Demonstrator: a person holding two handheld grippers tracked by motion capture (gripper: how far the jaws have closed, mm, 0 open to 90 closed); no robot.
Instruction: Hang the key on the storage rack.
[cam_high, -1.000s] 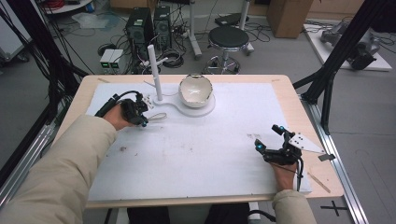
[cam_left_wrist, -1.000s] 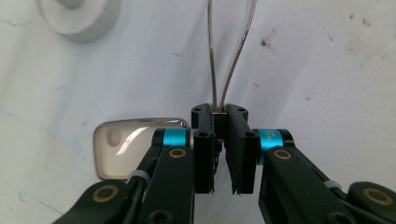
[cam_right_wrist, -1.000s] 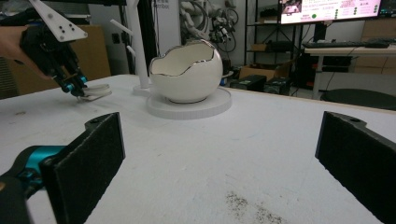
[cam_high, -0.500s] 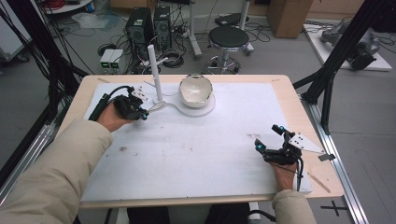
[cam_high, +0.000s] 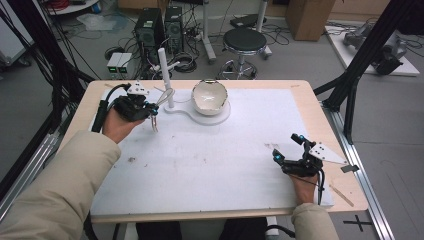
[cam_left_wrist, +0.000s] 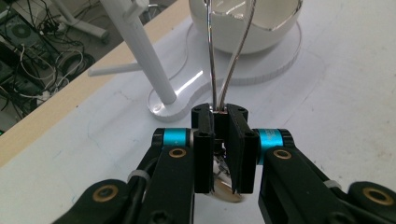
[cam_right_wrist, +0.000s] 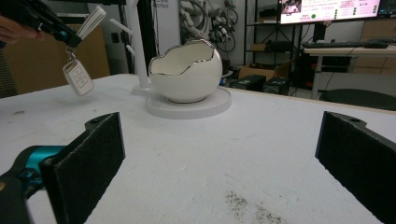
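Hanging above the table's far-left part, the left gripper has its jaws pinched together on a metal key ring, from which a white car key fob dangles clear of the surface. Just right of it rises a white post on a flat white base that also carries an eggshell-shaped bowl. Far right, near the front edge, the right gripper sits low with its jaws spread wide, holding nothing.

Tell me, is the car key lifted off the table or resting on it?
Lifted: the car key dangles in the air below the left gripper, shut on its ring.
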